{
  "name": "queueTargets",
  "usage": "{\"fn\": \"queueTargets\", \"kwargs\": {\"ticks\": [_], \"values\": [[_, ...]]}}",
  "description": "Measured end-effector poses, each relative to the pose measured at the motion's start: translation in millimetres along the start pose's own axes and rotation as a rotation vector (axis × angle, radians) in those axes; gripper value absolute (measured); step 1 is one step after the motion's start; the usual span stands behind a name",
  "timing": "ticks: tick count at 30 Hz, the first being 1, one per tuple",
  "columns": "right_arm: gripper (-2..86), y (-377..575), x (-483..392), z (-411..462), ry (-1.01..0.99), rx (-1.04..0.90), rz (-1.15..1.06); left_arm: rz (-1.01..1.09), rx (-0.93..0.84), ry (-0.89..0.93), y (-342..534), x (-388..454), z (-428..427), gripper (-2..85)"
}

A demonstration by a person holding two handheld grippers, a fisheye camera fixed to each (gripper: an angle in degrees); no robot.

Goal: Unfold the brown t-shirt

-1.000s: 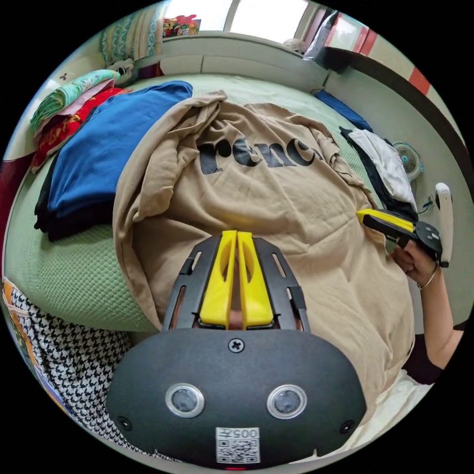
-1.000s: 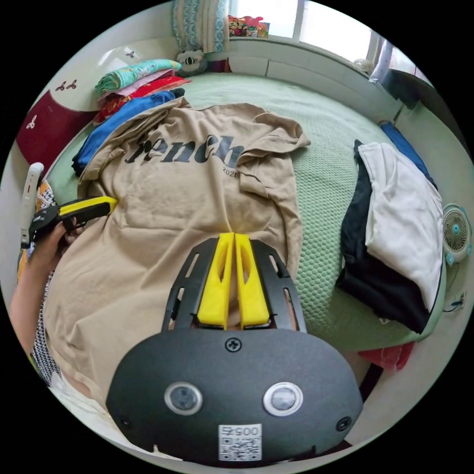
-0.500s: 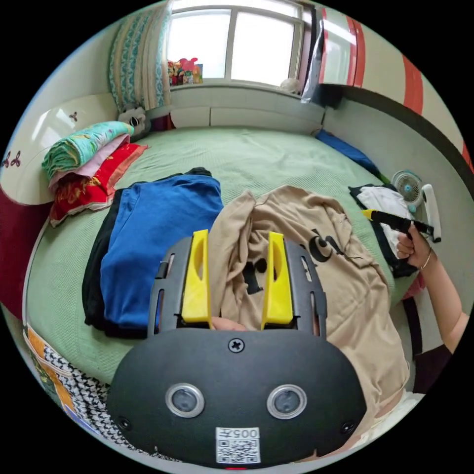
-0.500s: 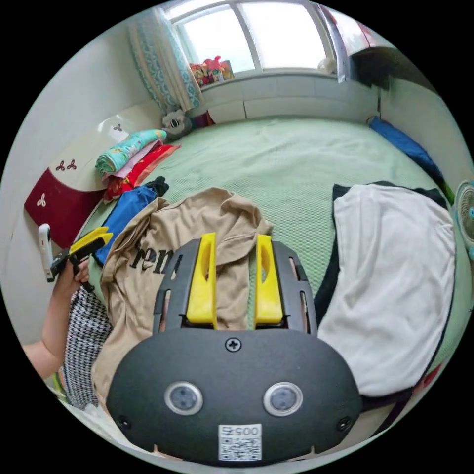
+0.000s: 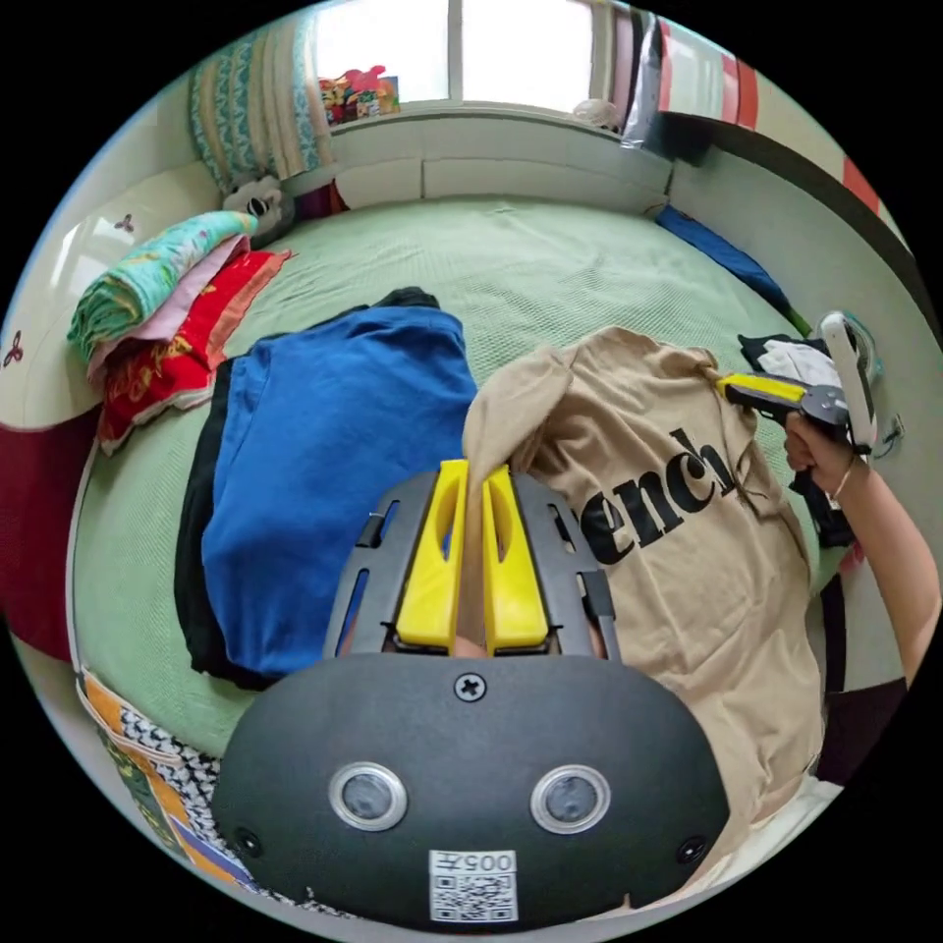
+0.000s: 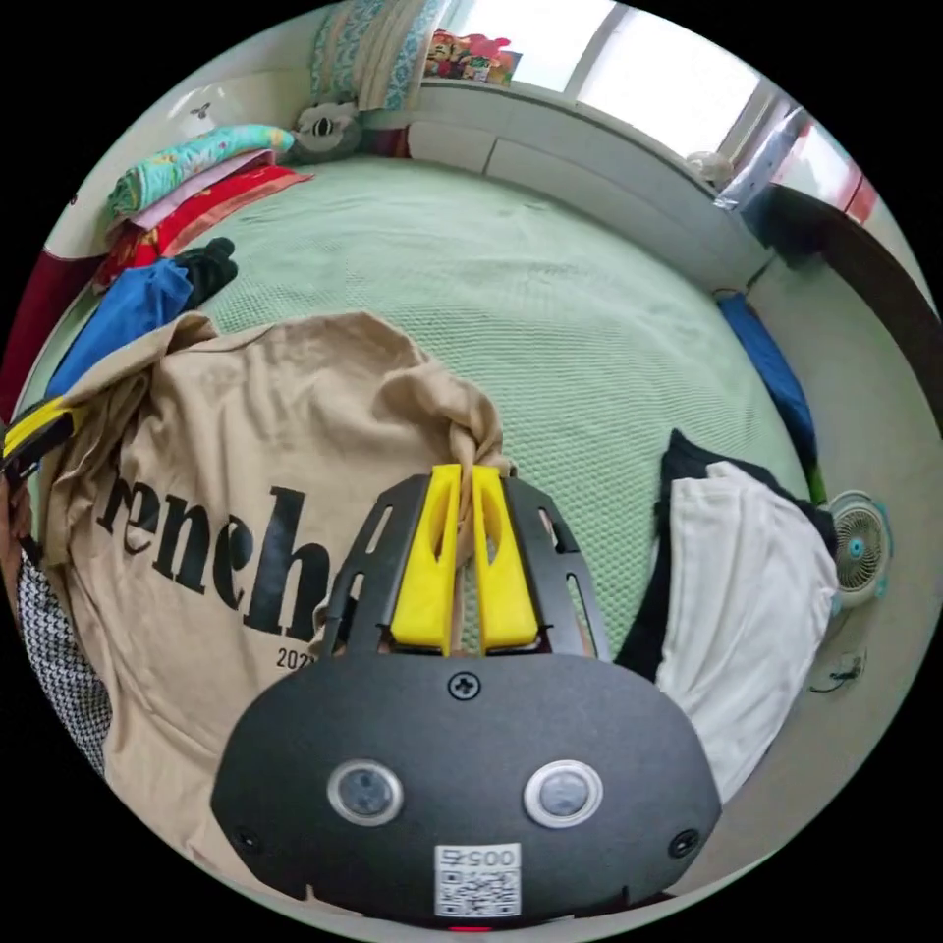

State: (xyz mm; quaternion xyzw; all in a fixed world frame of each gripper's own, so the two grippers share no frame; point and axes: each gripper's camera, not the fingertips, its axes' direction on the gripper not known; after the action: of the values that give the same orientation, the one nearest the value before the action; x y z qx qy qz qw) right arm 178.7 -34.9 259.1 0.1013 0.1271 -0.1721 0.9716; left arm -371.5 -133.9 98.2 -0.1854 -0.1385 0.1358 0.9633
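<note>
Left gripper view
Left hand-held gripper [image 5: 471, 471]: yellow jaws pressed together on a pinched-up fold of the brown t-shirt [image 5: 678, 550], near its shoulder.
Brown t-shirt: hangs from that pinch, printed side facing the camera, draped over the near edge of the green bed [image 5: 511, 255].
Right hand-held gripper [image 5: 732, 386]: held in a hand [image 5: 815, 452] at the shirt's far shoulder; its yellow tip sits in the cloth, though whether both jaws clamp cannot be told from this angle.
Blue folded stack [image 5: 324, 462]: on the bed just beside the shirt, lying on something black.
Colourful bedding pile [image 5: 162, 314]: at the head of the bed, well apart from the shirt.

Right gripper view
Right hand-held gripper [image 6: 465, 476]: jaws closed on a gathered knot of the brown t-shirt [image 6: 226, 462].
Brown t-shirt: spreads away from the pinch, black lettering showing.
Left hand-held gripper [image 6: 44, 424]: yellow tip at the shirt's other shoulder.
White garment over a black one [image 6: 737, 609]: on the bed, apart from the shirt.
Small fan [image 6: 858, 548]: beyond the bed edge.
</note>
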Motion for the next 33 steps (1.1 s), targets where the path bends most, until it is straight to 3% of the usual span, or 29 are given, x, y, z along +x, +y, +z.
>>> {"fn": "queueTargets", "kwargs": {"ticks": [7, 11, 14, 17, 25, 27, 30, 33], "values": [[-1.3, -32, 76, -29, 0.090, 0.034, 0.098, 0.032, 0.025, 0.014, -59, -11, -18, 2.6], [-0.5, -52, 106, -40, 0.036, 0.076, 0.158, -0.052, -0.017, 0.026, -98, -27, 5, 4.2], [3.7, -61, 118, -26, 0.018, 0.006, 0.230, -0.172, -0.097, 0.006, -107, -44, 27, 5.4], [6.4, -53, 121, -15, 0.046, -0.035, 0.252, -0.224, -0.064, 0.000, -101, -60, 19, 7.6], [10.3, 3, 65, -22, -0.188, -0.001, -0.039, 0.011, 0.028, 0.043, -75, -40, -19, 10.5], [9.8, 9, 47, -9, -0.157, -0.029, -0.074, 0.041, 0.023, 0.078, -68, -29, -19, 11.0], [6.6, 15, 35, 26, -0.133, -0.138, -0.037, 0.051, -0.019, 0.125, -61, -20, -9, 11.6], [1.6, 20, 43, 26, -0.084, -0.101, 0.062, 0.066, -0.052, 0.144, -56, -15, -2, 11.8]]}}
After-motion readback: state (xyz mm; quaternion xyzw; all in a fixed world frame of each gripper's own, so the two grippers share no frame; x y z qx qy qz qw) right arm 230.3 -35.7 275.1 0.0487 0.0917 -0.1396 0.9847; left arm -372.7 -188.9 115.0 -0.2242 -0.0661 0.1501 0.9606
